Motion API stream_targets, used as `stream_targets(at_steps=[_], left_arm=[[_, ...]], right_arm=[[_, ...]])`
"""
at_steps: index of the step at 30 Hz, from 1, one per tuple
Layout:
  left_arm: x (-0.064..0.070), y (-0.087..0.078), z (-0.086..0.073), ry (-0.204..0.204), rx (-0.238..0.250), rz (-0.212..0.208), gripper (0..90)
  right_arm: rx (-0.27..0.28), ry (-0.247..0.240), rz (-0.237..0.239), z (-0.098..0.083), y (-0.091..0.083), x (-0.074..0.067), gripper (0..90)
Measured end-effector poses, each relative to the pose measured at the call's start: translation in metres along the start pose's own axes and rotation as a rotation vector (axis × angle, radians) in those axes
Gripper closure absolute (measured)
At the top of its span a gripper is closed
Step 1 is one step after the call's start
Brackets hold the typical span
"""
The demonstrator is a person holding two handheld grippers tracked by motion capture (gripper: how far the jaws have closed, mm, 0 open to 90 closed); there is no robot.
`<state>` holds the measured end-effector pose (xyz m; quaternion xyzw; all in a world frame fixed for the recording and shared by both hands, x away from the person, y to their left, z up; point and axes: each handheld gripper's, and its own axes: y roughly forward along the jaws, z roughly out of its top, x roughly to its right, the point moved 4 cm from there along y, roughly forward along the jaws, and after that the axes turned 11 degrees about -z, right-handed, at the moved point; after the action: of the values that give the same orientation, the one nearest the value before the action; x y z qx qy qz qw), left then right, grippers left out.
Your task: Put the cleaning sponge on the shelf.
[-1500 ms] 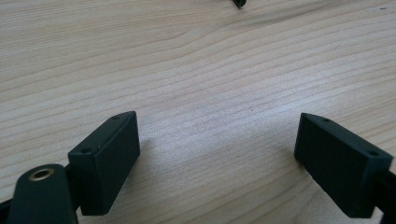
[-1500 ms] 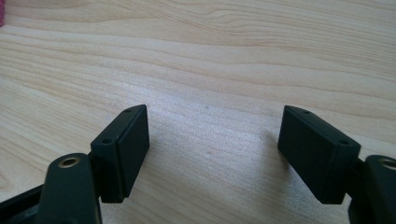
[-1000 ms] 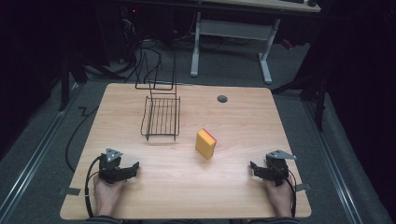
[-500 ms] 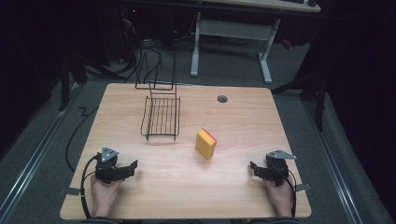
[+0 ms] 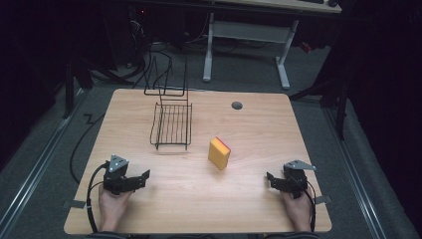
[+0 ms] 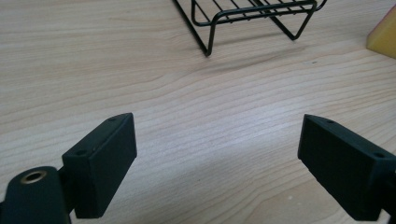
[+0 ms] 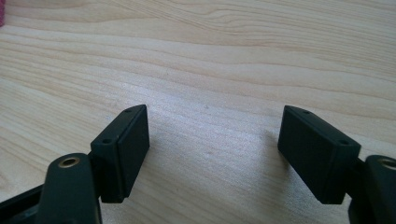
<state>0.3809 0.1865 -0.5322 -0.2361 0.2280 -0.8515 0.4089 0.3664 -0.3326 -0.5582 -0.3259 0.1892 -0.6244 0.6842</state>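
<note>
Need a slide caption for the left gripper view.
Left gripper open above light wooden table, black wire rack and yellow sponge block ahead.

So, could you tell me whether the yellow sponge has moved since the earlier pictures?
No. The yellow sponge stands at the same spot, just right of the wire rack's near end, as before.

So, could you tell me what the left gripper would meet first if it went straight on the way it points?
Probably the wire rack. The left gripper has open jaws with bare table between them, and the rack's near leg stands just ahead. The sponge sits off to the side, likely missed, though depth is hard to judge.
</note>
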Motion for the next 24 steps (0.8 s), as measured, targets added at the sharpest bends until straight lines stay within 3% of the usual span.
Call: stream_targets(at_steps=[10,24], left_arm=[[0.014,0.0,0.019,0.04,0.02,-0.025,12.4],[0.037,0.007,0.044,0.085,0.039,-0.097,8.9]], right_arm=[[0.0,-0.001,0.0,0.0,0.0,0.0,25.3],[0.0,-0.001,-0.001,0.0,0.0,0.0,25.3]])
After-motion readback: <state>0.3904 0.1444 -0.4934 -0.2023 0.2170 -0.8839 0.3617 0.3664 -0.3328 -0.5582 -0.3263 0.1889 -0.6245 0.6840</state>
